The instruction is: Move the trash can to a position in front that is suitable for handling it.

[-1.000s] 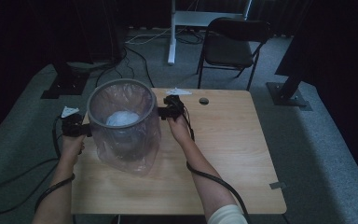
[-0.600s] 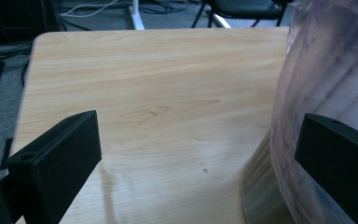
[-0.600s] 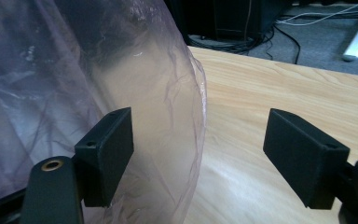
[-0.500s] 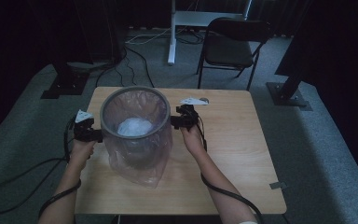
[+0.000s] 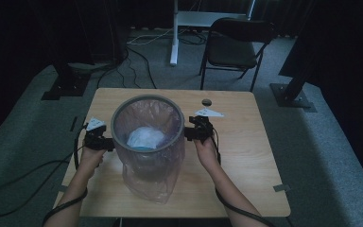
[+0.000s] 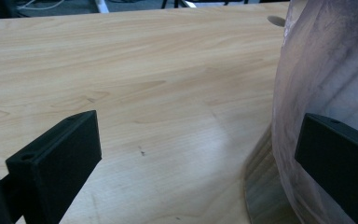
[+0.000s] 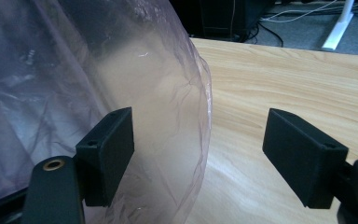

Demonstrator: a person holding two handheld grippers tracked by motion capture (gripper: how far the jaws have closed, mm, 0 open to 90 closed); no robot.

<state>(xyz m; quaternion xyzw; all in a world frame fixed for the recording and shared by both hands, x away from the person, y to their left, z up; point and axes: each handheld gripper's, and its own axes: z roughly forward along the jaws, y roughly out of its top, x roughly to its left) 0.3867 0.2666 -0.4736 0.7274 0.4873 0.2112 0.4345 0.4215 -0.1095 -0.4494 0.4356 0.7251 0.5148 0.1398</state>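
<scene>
Two grippers flank the lined waste bin (image 5: 147,142), which stands on the wooden table (image 5: 246,156) left of its middle, a clear plastic liner (image 5: 153,182) draped down its outside and something pale bunched (image 5: 144,138) in the bottom. My left gripper (image 5: 105,143) sits at the rim's left side and my right gripper (image 5: 189,134) at its right. In the left gripper view the jaws stand wide apart, with one jaw against the liner; in the right gripper view they are likewise spread, one overlapping the film, and nothing is clamped. I judge the step is shifting the bin by pressing from both sides. I would keep both pushes level and equal, low on the rim, so the bin slides rather than tips and the loose film does not snag.
</scene>
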